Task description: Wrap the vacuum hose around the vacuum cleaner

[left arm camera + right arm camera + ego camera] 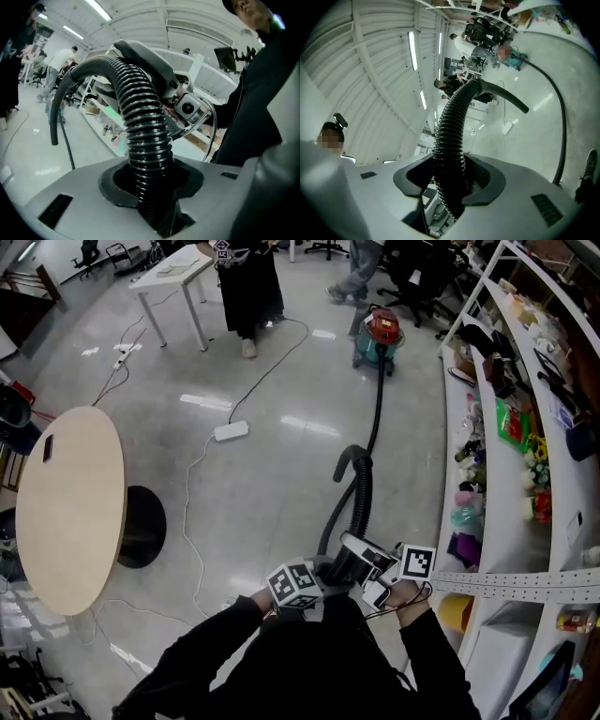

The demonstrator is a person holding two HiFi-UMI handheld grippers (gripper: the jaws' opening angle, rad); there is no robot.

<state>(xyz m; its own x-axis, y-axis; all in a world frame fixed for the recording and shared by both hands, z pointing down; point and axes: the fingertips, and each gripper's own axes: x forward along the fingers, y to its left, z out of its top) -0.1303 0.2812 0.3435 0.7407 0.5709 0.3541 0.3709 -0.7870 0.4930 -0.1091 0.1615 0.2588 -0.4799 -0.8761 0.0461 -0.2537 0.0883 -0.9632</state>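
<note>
vacuum hose (362,507): black, ribbed, held up off the floor right in front of the person, alongside the near stretch of the bench's (506,531) left edge. left gripper (151,206) is clamped on it, with the ribs seated between both pads. right gripper (449,197) is clamped on it too, close beside the left. From the grips the hose rises and arcs over into a rigid bent end piece (343,460).

Handling, my read: light, soft, springy. The ribs give the pads good bite, so slip along its length is unlikely, but it will twist and want to uncoil. The rigid end won't bend, so expect it to swing as dead weight at the tip. I'd take hold on the ribbed part, grips spread apart rather than bunched, to feed loops.

vacuum cleaner (380,334): red top, teal body, on the floor well away, off the far end of the bench's left edge. A thin black run leads from the arc toward it.

Unclear: dark sleeves (202,657) cover everything below the grips, so where the hose goes downward is hidden. Can't tell if that thin run is hose or cord, nor whether it's plugged into the cleaner: too small. Nothing wrapped yet as far as I can see.
</note>
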